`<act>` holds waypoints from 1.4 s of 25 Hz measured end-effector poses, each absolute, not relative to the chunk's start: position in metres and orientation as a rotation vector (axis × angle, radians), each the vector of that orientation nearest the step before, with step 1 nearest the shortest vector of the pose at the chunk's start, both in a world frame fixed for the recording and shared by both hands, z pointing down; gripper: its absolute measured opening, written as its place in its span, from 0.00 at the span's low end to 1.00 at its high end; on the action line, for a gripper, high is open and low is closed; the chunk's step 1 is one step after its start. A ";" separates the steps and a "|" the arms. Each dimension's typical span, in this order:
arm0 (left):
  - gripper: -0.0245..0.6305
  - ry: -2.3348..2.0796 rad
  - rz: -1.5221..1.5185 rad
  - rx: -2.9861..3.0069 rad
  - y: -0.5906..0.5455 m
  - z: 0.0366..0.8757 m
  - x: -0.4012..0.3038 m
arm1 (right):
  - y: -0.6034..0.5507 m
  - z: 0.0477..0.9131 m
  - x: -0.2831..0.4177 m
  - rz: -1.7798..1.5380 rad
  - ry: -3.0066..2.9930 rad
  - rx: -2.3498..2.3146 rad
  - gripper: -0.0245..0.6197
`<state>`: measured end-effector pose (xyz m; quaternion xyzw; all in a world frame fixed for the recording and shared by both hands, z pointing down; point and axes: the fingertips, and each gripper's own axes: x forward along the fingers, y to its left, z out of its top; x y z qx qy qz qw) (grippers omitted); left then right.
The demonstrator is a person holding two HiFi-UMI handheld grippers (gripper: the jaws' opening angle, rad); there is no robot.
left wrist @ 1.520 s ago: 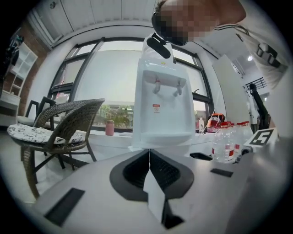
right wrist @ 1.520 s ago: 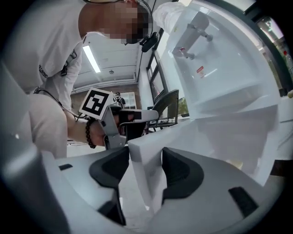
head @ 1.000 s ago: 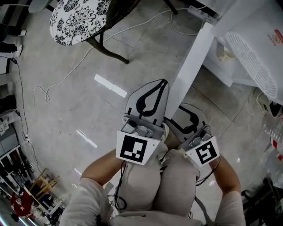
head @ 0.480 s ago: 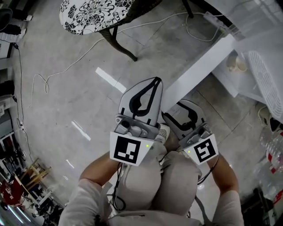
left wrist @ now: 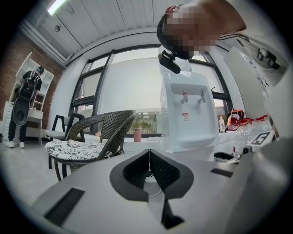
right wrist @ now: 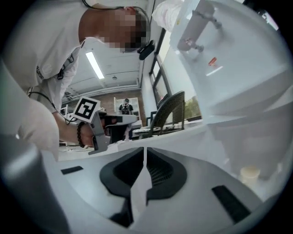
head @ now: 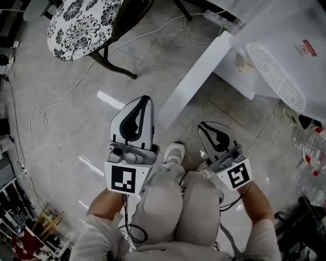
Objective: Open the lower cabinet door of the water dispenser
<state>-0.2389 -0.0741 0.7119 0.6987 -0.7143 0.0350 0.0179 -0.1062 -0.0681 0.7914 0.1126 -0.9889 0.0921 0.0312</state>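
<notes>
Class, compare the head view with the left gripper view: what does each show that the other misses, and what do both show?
Only the head view: the person's shoe and knees. Only the left gripper view: the two taps, a ceiling light, and a person standing at far left. Both: the wicker chair with patterned cushion, the water dispenser and the left gripper.

Left gripper (left wrist: 149, 151): jaws together at near centre, nothing between them.
Water dispenser (left wrist: 187, 114): white, upright, far, just right of the jaw tips; two taps on its front.
Wicker chair (left wrist: 100, 130): far left, with a patterned cushion (left wrist: 73, 148) on its seat.
Bottles (left wrist: 245, 132): far right, near the dispenser.
Person (left wrist: 25, 98): standing, far left.
</notes>
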 end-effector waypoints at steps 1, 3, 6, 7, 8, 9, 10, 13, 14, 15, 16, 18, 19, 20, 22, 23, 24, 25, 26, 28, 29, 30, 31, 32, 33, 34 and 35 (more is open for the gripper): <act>0.05 -2.216 0.104 2.173 -0.075 0.705 -0.237 | -0.079 0.783 -0.090 0.284 -3.044 0.432 0.08; 0.05 -2.189 0.079 2.197 -0.076 0.687 -0.229 | -0.100 0.758 -0.051 0.291 -3.019 0.622 0.07; 0.05 -2.118 0.048 2.249 -0.079 0.645 -0.209 | -0.120 0.701 0.005 0.342 -2.956 0.892 0.06; 0.05 -2.095 0.038 2.263 -0.080 0.627 -0.202 | -0.123 0.677 0.021 0.361 -2.941 0.963 0.06; 0.05 -2.073 0.023 2.276 -0.081 0.607 -0.195 | -0.125 0.652 0.036 0.378 -2.926 1.025 0.06; 0.05 -2.051 0.005 2.289 -0.082 0.584 -0.189 | -0.125 0.624 0.050 0.395 -2.912 1.081 0.06; 0.05 -2.031 -0.016 2.303 -0.082 0.558 -0.183 | -0.124 0.594 0.063 0.412 -2.897 1.133 0.06; 0.05 -1.962 -0.051 2.362 -0.081 0.469 -0.170 | -0.113 0.496 0.099 0.428 -2.842 1.279 0.07; 0.05 -1.937 -0.043 2.382 -0.082 0.439 -0.168 | -0.109 0.462 0.111 0.411 -2.814 1.333 0.07; 0.05 -1.917 -0.029 2.398 -0.084 0.409 -0.168 | -0.107 0.427 0.122 0.388 -2.781 1.393 0.07; 0.05 -1.906 -0.017 2.407 -0.085 0.379 -0.169 | -0.104 0.392 0.134 0.362 -2.745 1.453 0.07; 0.05 -1.914 -0.018 2.412 -0.086 0.314 -0.174 | -0.099 0.321 0.157 0.319 -2.677 1.567 0.07; 0.05 -1.919 -0.026 2.415 -0.086 0.282 -0.176 | -0.095 0.287 0.169 0.306 -2.650 1.623 0.07; 0.05 -1.918 -0.032 2.422 -0.086 0.251 -0.177 | -0.091 0.253 0.180 0.292 -2.627 1.678 0.07; 0.05 -1.902 -0.046 2.440 -0.087 0.197 -0.177 | -0.083 0.193 0.201 0.259 -2.590 1.781 0.07; 0.05 -1.894 -0.054 2.446 -0.087 0.174 -0.176 | -0.080 0.166 0.209 0.243 -2.578 1.824 0.07; 0.05 -1.889 -0.062 2.452 -0.086 0.153 -0.176 | -0.076 0.142 0.216 0.227 -2.572 1.860 0.07; 0.05 -1.889 -0.068 2.458 -0.085 0.135 -0.176 | -0.073 0.122 0.221 0.208 -2.567 1.887 0.07; 0.05 -1.894 -0.073 2.465 -0.083 0.119 -0.176 | -0.068 0.105 0.226 0.183 -2.563 1.910 0.07; 0.05 -1.915 -0.080 2.469 -0.076 0.098 -0.177 | -0.059 0.079 0.239 0.133 -2.555 1.953 0.07; 0.05 -1.927 -0.083 2.461 -0.072 0.091 -0.177 | -0.052 0.069 0.245 0.119 -2.551 1.974 0.07; 0.05 -1.937 -0.086 2.449 -0.066 0.086 -0.177 | -0.045 0.062 0.252 0.115 -2.546 1.991 0.07; 0.05 -1.945 -0.088 2.436 -0.059 0.082 -0.176 | -0.037 0.057 0.259 0.113 -2.541 2.002 0.07; 0.05 -1.954 -0.088 2.425 -0.051 0.079 -0.173 | -0.029 0.053 0.266 0.109 -2.536 2.006 0.07; 0.05 -1.962 -0.086 2.416 -0.043 0.077 -0.169 | -0.022 0.050 0.272 0.104 -2.533 2.006 0.07; 0.05 -1.969 -0.084 2.409 -0.035 0.076 -0.164 | -0.015 0.049 0.278 0.106 -2.537 2.002 0.07; 0.05 -1.974 -0.081 2.404 -0.026 0.074 -0.158 | -0.008 0.049 0.283 0.115 -2.548 1.993 0.07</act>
